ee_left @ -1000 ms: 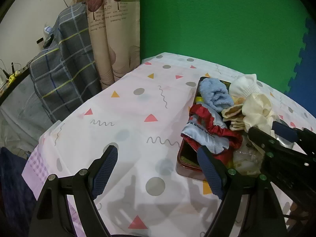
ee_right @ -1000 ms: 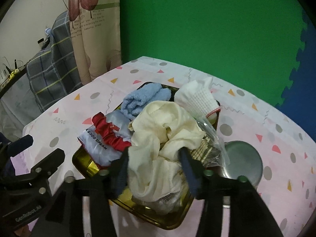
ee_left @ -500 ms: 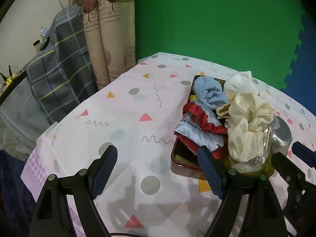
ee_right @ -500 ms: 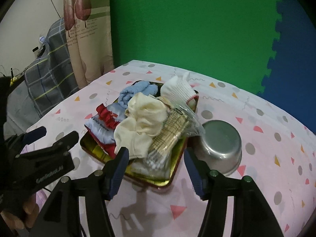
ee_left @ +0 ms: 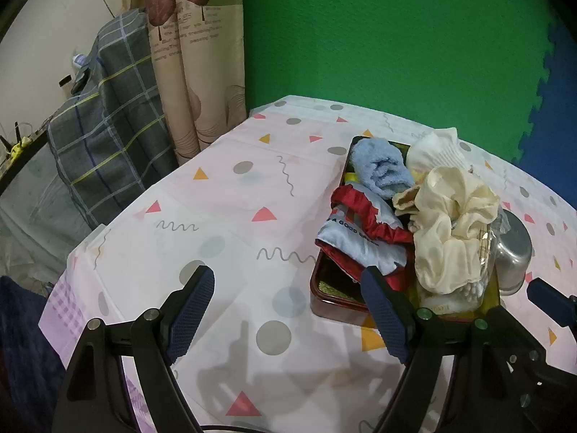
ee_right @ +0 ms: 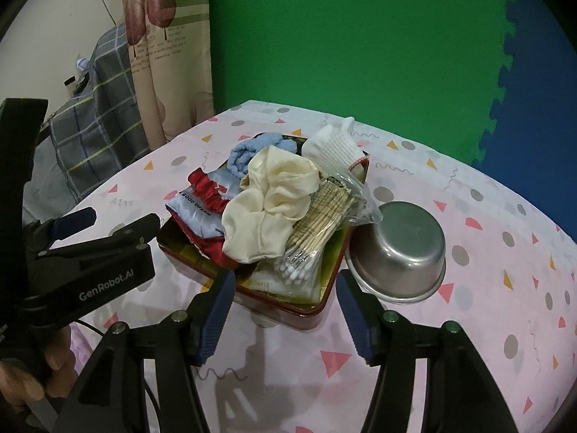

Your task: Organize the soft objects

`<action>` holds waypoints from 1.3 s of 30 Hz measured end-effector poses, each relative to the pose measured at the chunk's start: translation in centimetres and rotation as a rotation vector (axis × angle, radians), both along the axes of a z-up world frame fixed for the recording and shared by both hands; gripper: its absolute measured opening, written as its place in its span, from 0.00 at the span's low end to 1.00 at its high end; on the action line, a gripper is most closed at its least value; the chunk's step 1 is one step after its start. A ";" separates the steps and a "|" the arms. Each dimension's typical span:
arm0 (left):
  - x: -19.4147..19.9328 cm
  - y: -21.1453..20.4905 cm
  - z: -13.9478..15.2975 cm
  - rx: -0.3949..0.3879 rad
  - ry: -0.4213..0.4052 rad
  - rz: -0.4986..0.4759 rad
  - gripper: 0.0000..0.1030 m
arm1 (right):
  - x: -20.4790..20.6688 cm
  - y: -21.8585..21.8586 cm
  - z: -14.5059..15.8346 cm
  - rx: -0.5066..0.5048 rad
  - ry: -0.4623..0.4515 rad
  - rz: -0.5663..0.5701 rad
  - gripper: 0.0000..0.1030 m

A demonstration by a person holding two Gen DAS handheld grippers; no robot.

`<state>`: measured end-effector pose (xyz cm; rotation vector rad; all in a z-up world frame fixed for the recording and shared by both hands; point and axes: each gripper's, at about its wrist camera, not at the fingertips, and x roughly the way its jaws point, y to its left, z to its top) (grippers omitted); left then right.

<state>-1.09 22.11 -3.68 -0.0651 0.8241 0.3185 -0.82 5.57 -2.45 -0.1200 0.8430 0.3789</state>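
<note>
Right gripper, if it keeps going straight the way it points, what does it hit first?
Probably the near rim of the dark red tray, just ahead of the open right gripper; past it lies the clear bag of cotton swabs. Depth is uncertain.

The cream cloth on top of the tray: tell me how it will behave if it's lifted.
The cream cloth lies crumpled in loose folds, so it will probably hang limp and unfold. It looks thin, so likely light. It rests on the bag of cotton swabs in the tray, so lifting may drag that bag along.
</note>
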 end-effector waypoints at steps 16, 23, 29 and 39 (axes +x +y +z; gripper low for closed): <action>-0.1 -0.1 0.0 0.010 0.002 0.000 0.79 | 0.3 -0.1 -0.4 0.001 0.017 -0.001 0.58; -0.1 -0.1 0.0 0.010 0.001 0.000 0.79 | 0.2 0.0 -0.6 -0.006 0.025 0.004 0.58; 0.0 -0.1 0.0 0.010 0.002 0.000 0.79 | 0.1 0.1 -0.7 -0.005 0.024 0.005 0.58; 0.0 -0.2 -0.1 0.007 0.004 -0.003 0.79 | 0.2 0.2 -0.9 0.001 0.033 0.006 0.58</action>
